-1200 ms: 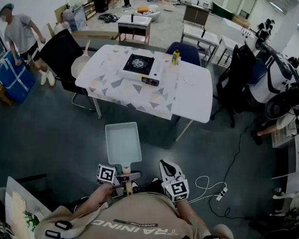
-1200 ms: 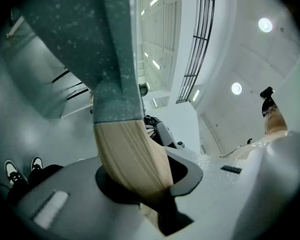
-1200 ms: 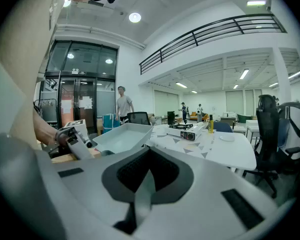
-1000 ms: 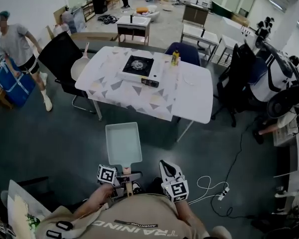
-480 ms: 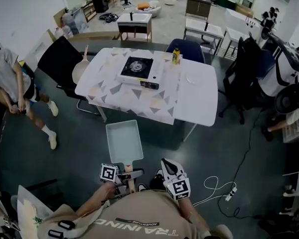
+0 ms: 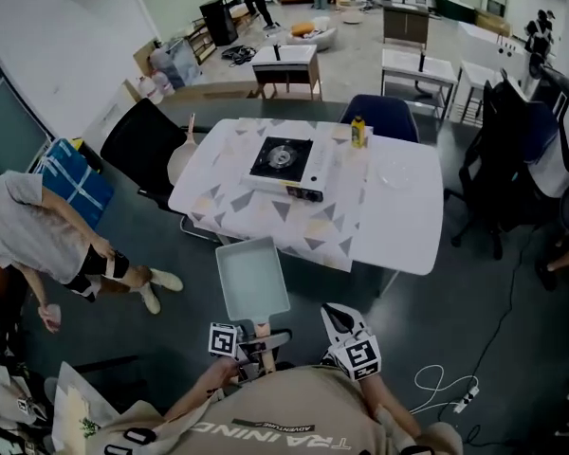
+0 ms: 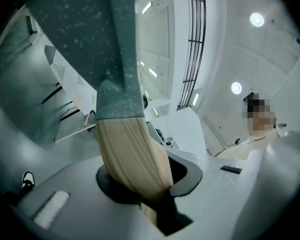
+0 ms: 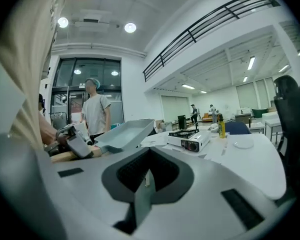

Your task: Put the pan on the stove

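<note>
The only writing that can be read is on the person's beige shirt, upside down to the head camera: "ADVENTURE" in small letters over a larger word ending "RAINING". Each gripper's cube carries black-and-white square markers. The stove (image 6: 286,164) has marks on its front panel, too small to read.

The left gripper (image 6: 251,341) has its jaws clamped on the wooden handle (image 7: 132,154) of the pan (image 6: 251,278), a pale, rectangular, speckled pan. It is held in the air in front of the person, above the dark floor and short of the table (image 6: 408,226). In the head view the pan's far rim lies just at the table's near edge. The right gripper (image 6: 337,318) sits just beside the handle with its jaws closed together and nothing between them.

The stove stands on the triangle-patterned half of the table, toward the far side, with bare cloth between it and the near edge. A yellow bottle (image 6: 357,132) stands near the stove's far right corner, and a clear plate (image 6: 395,173) lies on the plain white half. A black chair (image 6: 147,145) is at the table's left end and a blue chair (image 6: 384,117) behind it. A person (image 6: 38,235) stands well to the left on open floor, and a white cable (image 6: 446,387) lies on the floor to the right.
</note>
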`<action>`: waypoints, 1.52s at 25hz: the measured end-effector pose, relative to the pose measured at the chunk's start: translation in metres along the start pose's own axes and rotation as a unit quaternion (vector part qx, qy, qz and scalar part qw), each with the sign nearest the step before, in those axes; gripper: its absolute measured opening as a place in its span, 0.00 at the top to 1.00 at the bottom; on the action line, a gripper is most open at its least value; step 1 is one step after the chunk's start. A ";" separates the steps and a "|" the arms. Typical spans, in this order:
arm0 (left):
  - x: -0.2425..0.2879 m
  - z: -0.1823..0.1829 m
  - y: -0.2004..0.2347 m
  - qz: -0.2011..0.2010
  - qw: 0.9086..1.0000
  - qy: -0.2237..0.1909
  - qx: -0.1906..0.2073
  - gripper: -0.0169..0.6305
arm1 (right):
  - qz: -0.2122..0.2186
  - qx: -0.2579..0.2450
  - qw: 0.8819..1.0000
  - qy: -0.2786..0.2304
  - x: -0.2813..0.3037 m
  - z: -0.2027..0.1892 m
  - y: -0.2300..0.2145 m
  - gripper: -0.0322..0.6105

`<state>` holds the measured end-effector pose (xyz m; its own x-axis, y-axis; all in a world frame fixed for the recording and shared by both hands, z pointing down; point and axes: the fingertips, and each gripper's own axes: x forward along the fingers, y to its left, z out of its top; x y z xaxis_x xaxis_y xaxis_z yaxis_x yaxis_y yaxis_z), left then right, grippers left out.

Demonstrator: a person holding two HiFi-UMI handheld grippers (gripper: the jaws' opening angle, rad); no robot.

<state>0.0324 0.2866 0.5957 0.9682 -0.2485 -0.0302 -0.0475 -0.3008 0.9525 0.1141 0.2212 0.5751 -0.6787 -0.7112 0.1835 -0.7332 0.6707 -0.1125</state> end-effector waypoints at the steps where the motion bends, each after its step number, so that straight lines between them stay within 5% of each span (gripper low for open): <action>1: 0.003 0.005 0.003 0.003 1.000 -0.006 0.004 0.85 | 0.006 -0.002 1.000 0.001 0.004 -0.002 -0.006 0.95; 17: -0.002 0.083 0.021 -0.006 0.997 -0.076 -0.017 0.85 | 0.020 -0.001 0.999 0.029 0.070 0.004 -0.046 0.95; 28: -0.029 0.169 0.029 -0.016 0.999 -0.036 0.025 0.85 | -0.015 -0.025 0.999 0.020 0.149 0.047 -0.061 0.95; 38: -0.071 0.225 0.051 -0.027 0.999 -0.044 0.006 0.85 | -0.045 -0.027 0.998 0.025 0.212 0.049 -0.056 0.95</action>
<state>-0.0936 0.0816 0.5788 0.9443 -0.3106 -0.1091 0.0015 -0.3273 0.9449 0.0092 0.0231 0.5719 -0.6069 -0.7581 0.2388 -0.7863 0.6165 -0.0414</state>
